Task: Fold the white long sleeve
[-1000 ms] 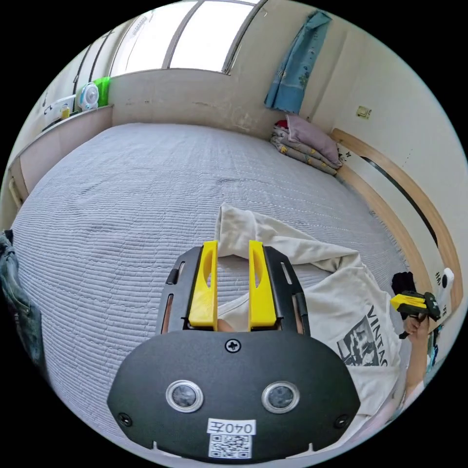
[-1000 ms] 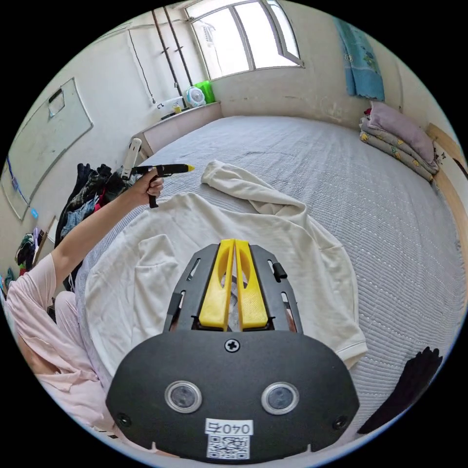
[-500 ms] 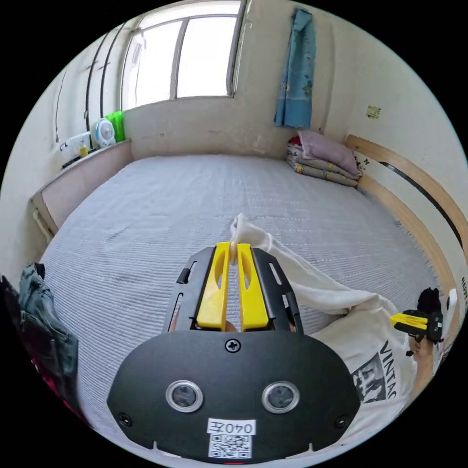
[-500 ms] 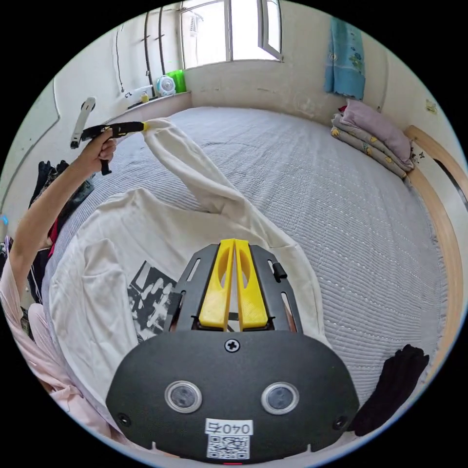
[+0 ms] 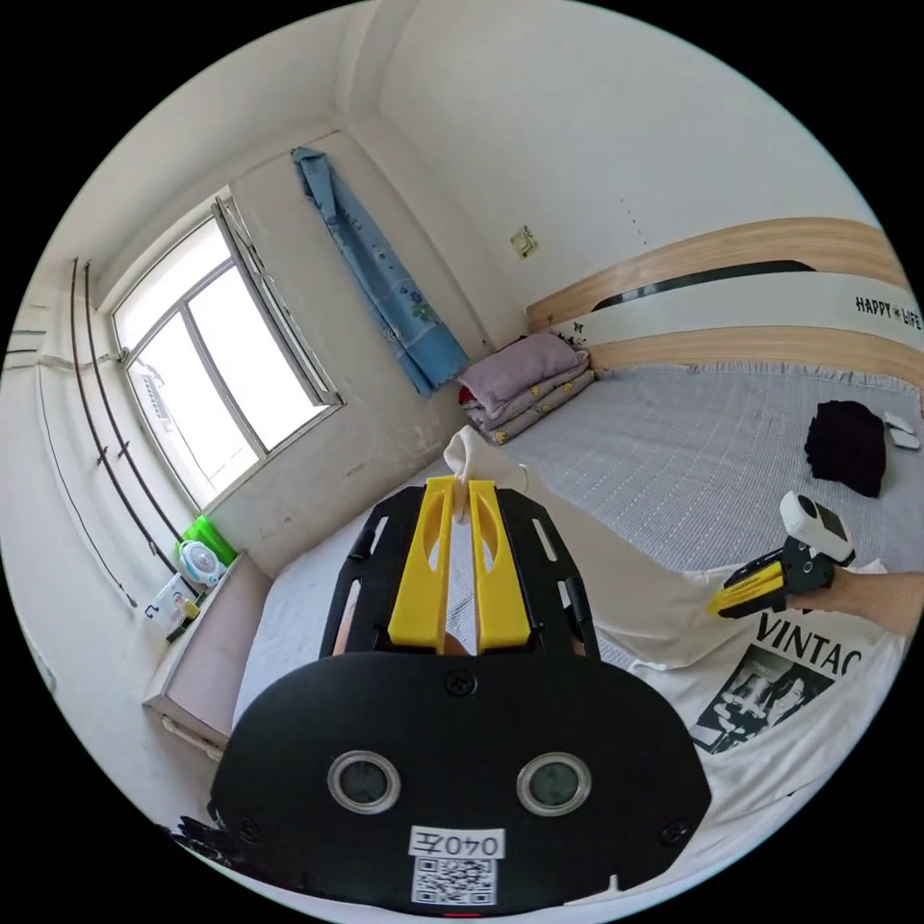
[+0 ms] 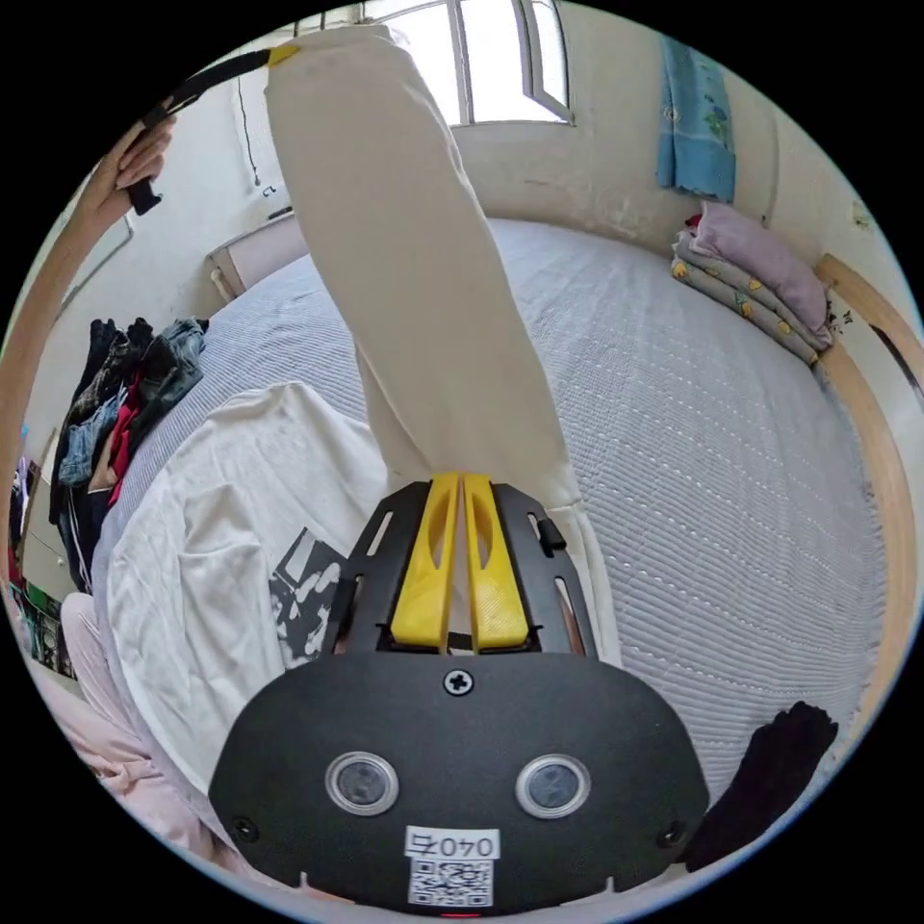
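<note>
The white long sleeve shirt lies on the grey bed with its black printed picture facing up. One sleeve is pulled taut, up off the bed. My left gripper is shut on that sleeve's cuff and holds it high; it comes into the right gripper view at the top left, held by a hand. My right gripper is shut on the shirt where the sleeve meets the body. It also shows in the left gripper view, low by the print.
Folded blankets are stacked at the bed's far corner under a blue hanging cloth. A black garment lies on the bed near the wooden headboard. A heap of clothes sits beside the bed.
The left gripper closed on the sleeve cuff and lifted it high, so the sleeve went from lying on the bed to stretched taut. The right gripper stayed shut on the shirt.
</note>
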A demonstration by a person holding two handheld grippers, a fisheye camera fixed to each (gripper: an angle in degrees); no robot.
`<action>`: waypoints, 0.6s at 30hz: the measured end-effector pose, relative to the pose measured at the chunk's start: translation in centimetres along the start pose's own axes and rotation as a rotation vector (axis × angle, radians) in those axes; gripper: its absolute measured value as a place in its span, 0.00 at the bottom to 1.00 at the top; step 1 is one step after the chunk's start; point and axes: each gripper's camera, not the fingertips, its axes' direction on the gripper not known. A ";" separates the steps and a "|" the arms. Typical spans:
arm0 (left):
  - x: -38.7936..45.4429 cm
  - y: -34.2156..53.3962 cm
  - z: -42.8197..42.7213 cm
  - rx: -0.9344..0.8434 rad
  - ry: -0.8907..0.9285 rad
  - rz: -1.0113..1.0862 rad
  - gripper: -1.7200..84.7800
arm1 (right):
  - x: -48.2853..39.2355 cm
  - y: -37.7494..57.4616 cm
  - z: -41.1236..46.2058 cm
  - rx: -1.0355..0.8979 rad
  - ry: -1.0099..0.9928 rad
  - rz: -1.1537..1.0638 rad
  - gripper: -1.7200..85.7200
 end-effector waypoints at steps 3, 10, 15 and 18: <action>0.6 -0.7 -3.6 0.052 0.019 0.061 0.00 | -0.3 0.3 -3.3 0.059 0.148 -0.133 0.15; 2.2 -2.2 -11.2 0.130 0.050 0.226 0.00 | -2.0 -3.4 -6.7 0.073 0.141 -0.334 0.20; 2.8 -3.8 -13.5 0.130 0.049 0.263 0.00 | -3.5 -7.3 -5.4 0.032 -0.096 -0.410 0.06; 3.6 -4.1 -13.8 0.094 -0.013 0.297 0.00 | -1.8 -9.3 -5.6 0.058 0.071 -0.197 0.01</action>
